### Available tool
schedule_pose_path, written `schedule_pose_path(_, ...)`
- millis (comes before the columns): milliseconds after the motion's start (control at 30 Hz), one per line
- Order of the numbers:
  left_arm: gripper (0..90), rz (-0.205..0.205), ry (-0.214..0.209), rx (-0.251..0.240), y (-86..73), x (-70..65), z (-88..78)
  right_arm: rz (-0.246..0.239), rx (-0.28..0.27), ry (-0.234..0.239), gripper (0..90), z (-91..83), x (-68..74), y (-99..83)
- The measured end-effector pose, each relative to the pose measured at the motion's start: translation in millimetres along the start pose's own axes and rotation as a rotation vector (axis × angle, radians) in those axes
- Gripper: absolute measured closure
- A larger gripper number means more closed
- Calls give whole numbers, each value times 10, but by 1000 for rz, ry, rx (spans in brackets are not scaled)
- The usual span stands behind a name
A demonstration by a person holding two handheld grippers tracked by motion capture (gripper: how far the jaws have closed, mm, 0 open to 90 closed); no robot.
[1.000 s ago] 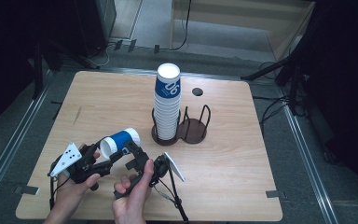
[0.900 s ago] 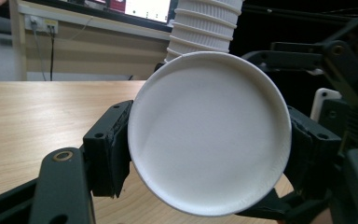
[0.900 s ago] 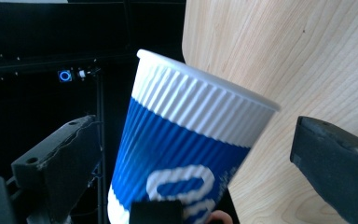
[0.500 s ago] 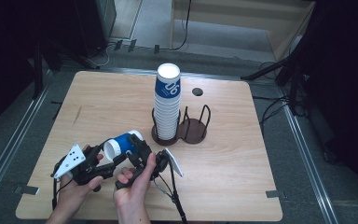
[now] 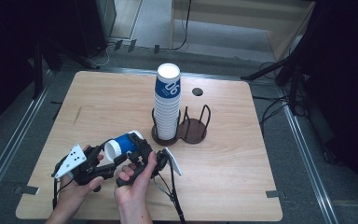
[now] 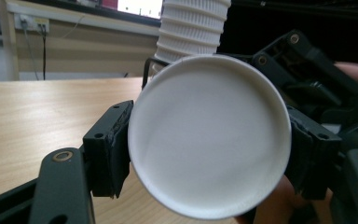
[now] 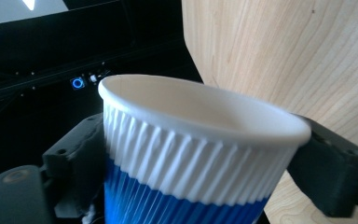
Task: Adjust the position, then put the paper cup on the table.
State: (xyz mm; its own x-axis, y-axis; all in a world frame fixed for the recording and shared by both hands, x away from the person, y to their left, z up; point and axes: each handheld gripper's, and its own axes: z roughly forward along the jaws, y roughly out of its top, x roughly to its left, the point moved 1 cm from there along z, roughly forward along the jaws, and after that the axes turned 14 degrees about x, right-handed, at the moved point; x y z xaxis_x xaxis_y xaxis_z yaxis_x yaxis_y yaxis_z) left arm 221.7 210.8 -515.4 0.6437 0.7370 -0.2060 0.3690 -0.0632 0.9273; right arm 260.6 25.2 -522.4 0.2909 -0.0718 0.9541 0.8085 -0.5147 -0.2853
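The cup stack (image 5: 167,105) and holder (image 5: 193,131) block ahead; table's left (image 5: 93,102) seems open.

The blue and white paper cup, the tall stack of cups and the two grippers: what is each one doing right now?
Blue and white ribbed paper cup: lying sideways, held above the table by both grippers.
Tall stack of paper cups: upright in the dark wire holder.
Left gripper: shut on the cup's base end.
Right gripper: fingers just closed on the cup below its rim.

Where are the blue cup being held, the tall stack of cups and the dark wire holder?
blue cup (image 5: 125,145), high view, its side.
stack of cups (image 5: 167,103), high view, its middle.
wire holder (image 5: 195,130), high view, empty base.
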Motion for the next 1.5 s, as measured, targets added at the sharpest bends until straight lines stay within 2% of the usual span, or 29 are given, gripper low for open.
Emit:
schedule_pose_path(67, 272, -1, -3, 0, -5, 2, 5, -8, -8, 4, 186, 1, 8, -7)
schedule_pose_path(133, 268, -26, -29, -2, -4, 14, -9, -35, -25, 1, 205, -7, 24, -19)
schedule_pose_path(200, 267, -35, -36, -2, -5, 19, -16, -42, -23, 0, 208, -10, 22, -18)
schedule_pose_path(267, 266, -59, -48, -15, -14, 38, -42, -73, -31, -1, 216, -34, 26, -3)
schedule_pose_path(400, 134, -54, -40, -10, -17, 55, -53, -103, -52, 5, 217, -53, 44, 12)
schedule_pose_path(567, 90, -62, -18, 13, -12, 87, -96, -203, -107, -29, 220, -123, 91, 51)
schedule_pose_path(633, 90, -67, -14, 14, -7, 90, -110, -219, -112, -29, 219, -134, 98, 58)
schedule_pose_path(667, 89, -67, -7, 20, -5, 97, -120, -242, -123, -40, 219, -150, 109, 64)
schedule_pose_path(700, 89, -77, 0, 25, -1, 101, -134, -300, -150, -64, 219, -189, 131, 74)
schedule_pose_path(767, 89, -80, 4, 27, 3, 110, -149, -358, -170, -87, 219, -239, 150, 89)
schedule_pose_path(833, 89, -99, -6, 41, 12, 109, -165, -420, -197, -120, 218, -293, 166, 106)
schedule_pose_path(900, 54, -98, -31, 41, 16, 106, -175, -489, -241, -166, 218, -348, 186, 115)
schedule_pose_path(933, 6, -98, -31, 41, 16, 106, -175, -489, -241, -166, 218, -348, 186, 115)
schedule_pose_path(967, 0, -109, -54, 47, 18, 112, -185, -543, -257, -176, 218, -396, 209, 123)
schedule_pose_path(1033, 0, -112, -49, 56, 12, 125, -187, -596, -289, -219, 218, -437, 223, 137)
schedule_pose_path(1167, 0, -119, -49, 60, 11, 156, -199, -665, -319, -264, 217, -501, 256, 161)
schedule_pose_path(1200, 0, -119, -49, 60, 11, 156, -199, -665, -319, -264, 217, -501, 256, 161)
schedule_pose_path(1233, 0, -123, -49, 61, 9, 165, -205, -688, -330, -276, 217, -515, 264, 163)
schedule_pose_path(1267, 0, -127, -47, 67, 4, 182, -213, -738, -345, -322, 216, -536, 285, 161)
schedule_pose_path(1433, 0, -135, -26, 81, -38, 235, -230, -832, -378, -336, 213, -598, 328, 164)
schedule_pose_path(1500, 0, -130, -12, 87, -61, 260, -241, -886, -403, -385, 213, -613, 334, 158)
